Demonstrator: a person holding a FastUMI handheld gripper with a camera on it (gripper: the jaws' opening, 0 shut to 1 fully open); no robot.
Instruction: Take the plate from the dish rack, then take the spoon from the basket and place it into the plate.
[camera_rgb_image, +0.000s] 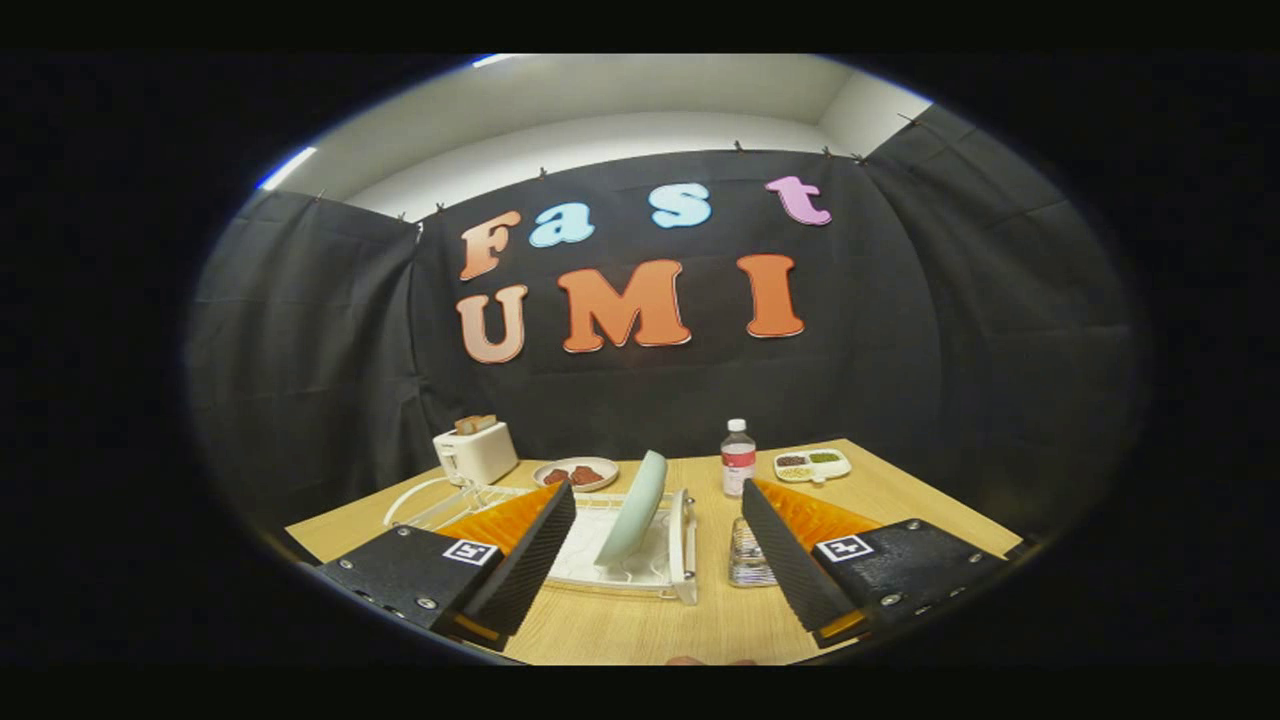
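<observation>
The dish rack (610, 545) sits on the table (900, 500), ahead of the open gripper (655, 560). The plate (632, 508) stands on edge in it. At 1 o'clock: a glass (750, 555), the bottle (738, 457) behind. At 11 o'clock: toaster (477, 450). Beyond the rack: a dish (576, 473). At 2 o'clock: tray (812, 464).

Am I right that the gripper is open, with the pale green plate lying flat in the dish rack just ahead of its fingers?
Not quite: in the gripper view the pale green plate stands on edge, leaning, in the dish rack, not flat. The rest holds: the gripper is open and the plate is just ahead, between its spread fingers.
</observation>
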